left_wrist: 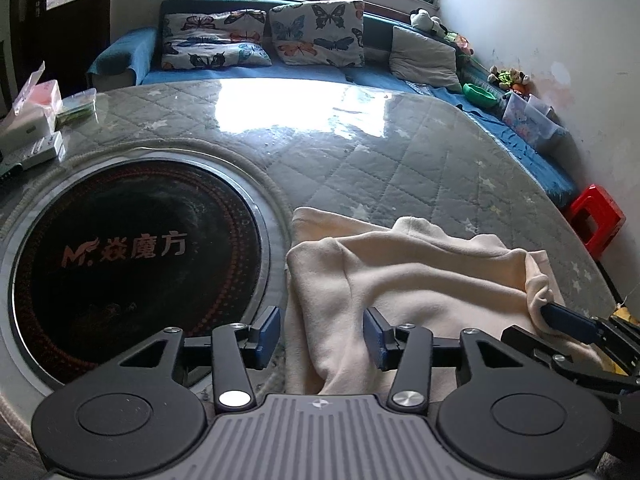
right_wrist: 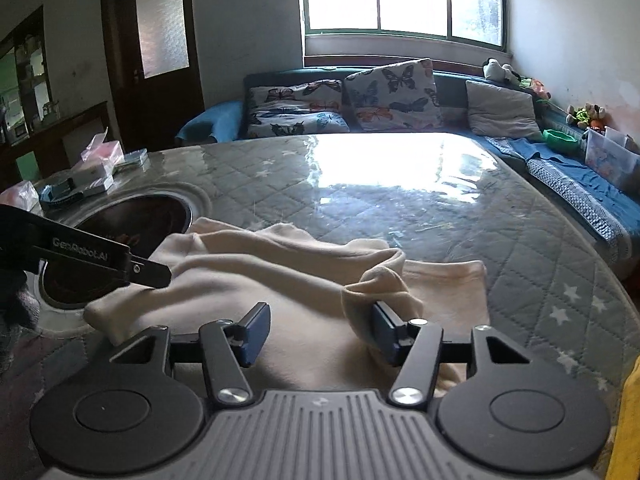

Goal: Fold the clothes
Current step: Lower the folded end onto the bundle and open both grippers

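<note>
A cream garment (left_wrist: pixel 416 280) lies bunched on the quilted table (left_wrist: pixel 360 152), near its front edge. It also shows in the right wrist view (right_wrist: pixel 280 280). My left gripper (left_wrist: pixel 323 334) is open, its blue pads straddling the garment's left edge. My right gripper (right_wrist: pixel 320 334) is open above the cloth; a fold drapes against its right pad (right_wrist: pixel 386 334). In the left wrist view the right gripper's blue fingertip (left_wrist: pixel 568 320) touches the garment's right corner. The left gripper's black finger (right_wrist: pixel 148 272) shows at the left of the right wrist view.
A round black heater plate (left_wrist: pixel 136 268) is set into the table, left of the garment. Boxes and packets (left_wrist: pixel 36 128) sit at the table's far left. A blue sofa with butterfly cushions (left_wrist: pixel 316 32) lies behind. A red stool (left_wrist: pixel 596 220) stands at the right.
</note>
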A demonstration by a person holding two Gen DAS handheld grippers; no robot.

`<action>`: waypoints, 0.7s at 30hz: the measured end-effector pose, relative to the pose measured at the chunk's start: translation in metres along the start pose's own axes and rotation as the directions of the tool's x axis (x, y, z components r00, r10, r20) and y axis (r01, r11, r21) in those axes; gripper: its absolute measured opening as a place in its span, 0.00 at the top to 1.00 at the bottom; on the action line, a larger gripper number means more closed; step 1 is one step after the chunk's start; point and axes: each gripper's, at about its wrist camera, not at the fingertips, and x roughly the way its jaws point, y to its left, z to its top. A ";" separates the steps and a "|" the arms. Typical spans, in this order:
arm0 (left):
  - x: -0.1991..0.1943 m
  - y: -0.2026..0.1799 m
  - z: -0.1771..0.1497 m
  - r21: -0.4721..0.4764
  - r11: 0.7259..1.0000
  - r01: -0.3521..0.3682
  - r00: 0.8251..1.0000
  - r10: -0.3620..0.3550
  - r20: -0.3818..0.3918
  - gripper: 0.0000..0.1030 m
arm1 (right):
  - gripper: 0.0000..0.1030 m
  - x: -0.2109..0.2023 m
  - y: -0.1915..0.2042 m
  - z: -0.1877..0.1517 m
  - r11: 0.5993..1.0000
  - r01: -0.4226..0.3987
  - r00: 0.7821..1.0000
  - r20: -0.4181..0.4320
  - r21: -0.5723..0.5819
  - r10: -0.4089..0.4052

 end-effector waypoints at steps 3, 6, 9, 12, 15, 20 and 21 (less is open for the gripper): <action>0.000 0.004 -0.001 0.004 1.000 -0.015 1.000 0.015 0.004 0.51 | 0.44 0.001 0.004 -0.004 1.000 0.006 1.000 -0.003 -0.018 -0.006; 0.000 0.008 -0.002 0.002 1.000 -0.028 1.000 0.028 0.004 0.51 | 0.44 0.000 0.009 -0.008 0.998 0.013 1.000 -0.001 -0.056 -0.014; 0.001 0.012 -0.004 0.006 0.999 -0.039 0.999 0.039 0.003 0.51 | 0.43 -0.001 0.016 -0.015 0.994 0.031 1.000 0.003 -0.107 -0.031; 0.000 0.016 -0.006 0.014 0.999 -0.050 0.999 0.050 0.002 0.51 | 0.43 -0.004 0.022 -0.020 0.988 0.041 0.999 0.008 -0.147 -0.040; -0.003 0.019 -0.007 0.012 0.998 -0.057 0.998 0.056 0.005 0.51 | 0.43 -0.007 0.023 -0.021 0.988 0.038 0.999 0.015 -0.149 -0.036; -0.013 0.019 -0.001 0.008 0.998 -0.060 0.998 0.059 0.037 0.51 | 0.44 -0.021 0.011 -0.012 0.998 0.021 0.998 0.068 -0.060 -0.017; -0.016 0.019 0.000 0.008 0.998 -0.061 0.997 0.060 0.045 0.51 | 0.45 -0.023 0.010 -0.011 0.998 0.020 0.997 0.073 -0.060 -0.015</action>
